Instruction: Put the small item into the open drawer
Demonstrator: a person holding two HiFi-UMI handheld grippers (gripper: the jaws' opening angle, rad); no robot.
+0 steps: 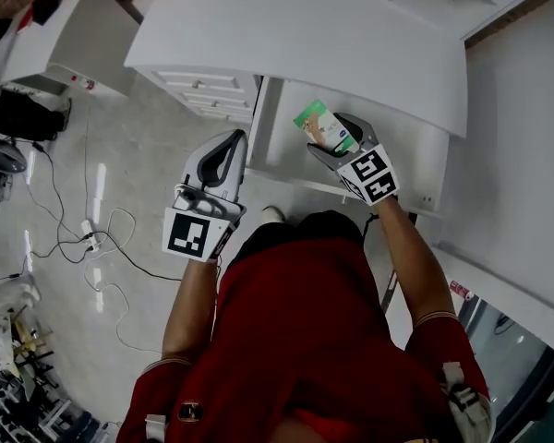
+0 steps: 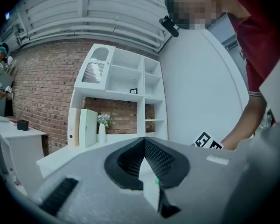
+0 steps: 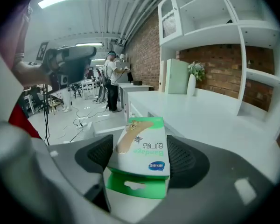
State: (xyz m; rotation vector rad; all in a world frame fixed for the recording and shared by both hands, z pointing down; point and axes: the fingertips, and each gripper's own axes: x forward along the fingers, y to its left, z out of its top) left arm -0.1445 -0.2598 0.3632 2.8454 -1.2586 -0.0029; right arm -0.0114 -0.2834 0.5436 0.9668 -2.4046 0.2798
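Bandage box (image 3: pixel 140 146) clamped in R gripper (image 1: pixel 329 141) over open white drawer (image 1: pixel 286 150); L gripper (image 1: pixel 232 146) closed, empty; cabled floor (image 1: pixel 129 146).

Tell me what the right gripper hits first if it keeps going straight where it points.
Likely the white desk top: the right gripper, fingers shut on the green-and-white bandage box, aims low across it. Depth is unclear.

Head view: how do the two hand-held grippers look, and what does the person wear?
The left grey gripper and the right grey gripper each carry black-padded fingers and a white cube with black square markers. The person wears a red short-sleeved shirt.
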